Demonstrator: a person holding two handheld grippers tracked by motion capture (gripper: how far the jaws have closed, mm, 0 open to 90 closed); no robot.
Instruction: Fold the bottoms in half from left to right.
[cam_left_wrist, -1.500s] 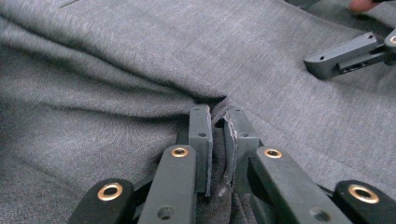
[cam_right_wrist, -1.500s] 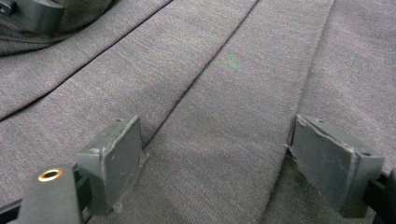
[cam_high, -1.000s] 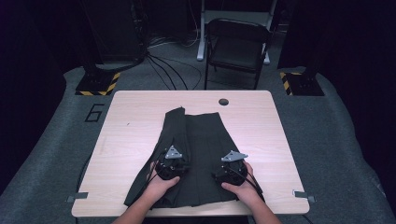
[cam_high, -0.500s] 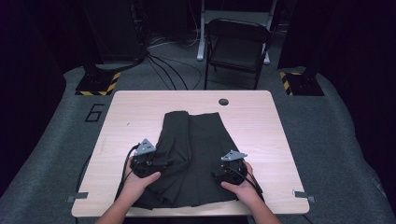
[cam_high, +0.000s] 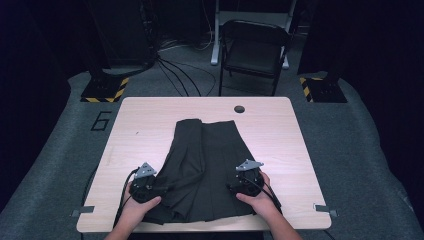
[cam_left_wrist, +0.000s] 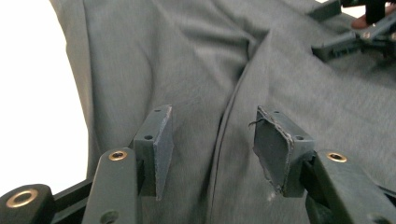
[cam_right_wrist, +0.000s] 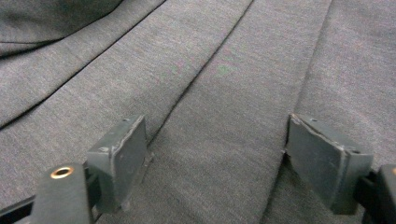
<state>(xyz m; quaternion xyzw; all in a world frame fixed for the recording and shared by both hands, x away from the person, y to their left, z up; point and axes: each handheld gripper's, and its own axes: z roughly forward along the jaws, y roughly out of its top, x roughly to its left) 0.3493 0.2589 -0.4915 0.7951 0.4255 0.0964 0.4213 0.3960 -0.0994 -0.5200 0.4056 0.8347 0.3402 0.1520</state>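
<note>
Centrally on the pale wooden worktop (cam_high: 150, 125) lies a dark grey pleated skirt (cam_high: 205, 165), its narrow waist end pointing toward the small round hole (cam_high: 239, 108) near the worktop's far edge and its wide hem reaching almost to the near edge. At the skirt's left hem corner sits the left gripper (cam_high: 159, 189), held by the person's left hand (cam_high: 137, 207), its body just off the cloth and its tips at the skirt's left edge. In the left gripper view its two fingers (cam_left_wrist: 161, 144) stand spread apart above the fabric, with a long fold of the skirt running between them; the pads do not press on the cloth. Bright bare worktop shows beyond the skirt's edge on that view's left side, and the other gripper appears at its upper right corner. On the skirt's right hem side rests the right gripper (cam_high: 235, 186), held by the right hand (cam_high: 260, 197), its body at the skirt's right border. In the right gripper view its fingers (cam_right_wrist: 123, 154) are spread wide over the grey cloth, pleat lines passing between them, with nothing pinched; these jaws have just been closing a little. Beyond the worktop's far edge, past the hole, stands a dark folding chair (cam_high: 255, 50) on the grey floor.
</note>
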